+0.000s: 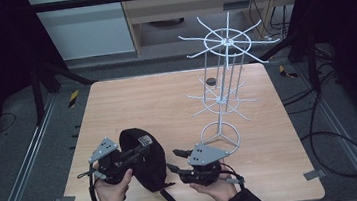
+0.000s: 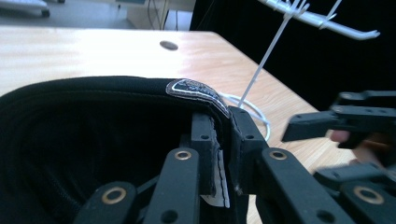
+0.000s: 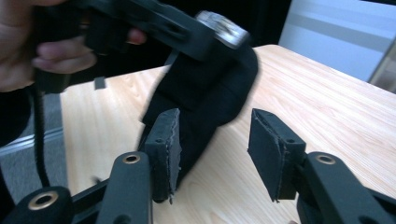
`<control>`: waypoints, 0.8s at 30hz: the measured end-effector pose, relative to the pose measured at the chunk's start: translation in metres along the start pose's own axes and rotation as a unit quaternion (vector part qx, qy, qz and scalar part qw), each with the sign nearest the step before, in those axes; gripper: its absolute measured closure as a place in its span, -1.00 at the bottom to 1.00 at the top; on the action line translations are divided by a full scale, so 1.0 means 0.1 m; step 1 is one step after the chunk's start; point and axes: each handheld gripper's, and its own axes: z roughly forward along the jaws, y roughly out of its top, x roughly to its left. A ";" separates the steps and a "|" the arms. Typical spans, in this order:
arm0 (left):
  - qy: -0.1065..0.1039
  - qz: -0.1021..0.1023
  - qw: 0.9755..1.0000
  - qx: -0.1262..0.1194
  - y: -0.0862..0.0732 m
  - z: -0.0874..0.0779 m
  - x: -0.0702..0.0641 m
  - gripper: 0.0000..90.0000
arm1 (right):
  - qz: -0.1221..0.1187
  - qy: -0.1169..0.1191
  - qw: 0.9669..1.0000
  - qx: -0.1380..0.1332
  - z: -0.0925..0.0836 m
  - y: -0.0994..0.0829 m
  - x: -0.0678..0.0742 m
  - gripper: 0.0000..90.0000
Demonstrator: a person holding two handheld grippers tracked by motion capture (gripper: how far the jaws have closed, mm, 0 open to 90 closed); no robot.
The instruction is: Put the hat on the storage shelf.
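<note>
Black cap [image 1: 144,157] is pinched at its rim by the left gripper [image 1: 139,151]; right gripper [image 1: 173,160] sits just beside it, jaws apart and empty, cap straight ahead.

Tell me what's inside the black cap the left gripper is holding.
The black cap shows only dark lining inside, nothing resting in it. The left gripper is clamped on its rim beside a sewn patch. The deeper crown is in shadow, and the wooden table under it is covered.
</note>
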 end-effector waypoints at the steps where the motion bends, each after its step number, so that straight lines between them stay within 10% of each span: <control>1: -0.001 0.005 1.000 -0.005 0.01 -0.02 -0.01 0.81 | 0.006 -0.004 1.000 0.002 0.00 -0.01 -0.03 0.15; 13: -0.036 0.034 0.998 -0.028 0.04 -0.06 -0.17 0.81 | 0.030 0.002 0.999 0.014 0.18 -0.08 -0.02 0.19; 16: -0.038 0.038 0.998 -0.021 0.01 -0.03 -0.17 0.81 | 0.051 0.028 0.998 0.022 0.24 -0.14 -0.05 0.81; 19: -0.040 0.035 0.998 -0.019 0.01 -0.02 -0.15 0.80 | 0.051 0.033 0.998 0.025 0.25 -0.14 -0.05 0.96; 24: -0.040 0.033 0.998 -0.026 -0.01 -0.08 -0.07 0.80 | -0.011 -0.018 0.999 0.032 0.24 -0.04 0.02 0.99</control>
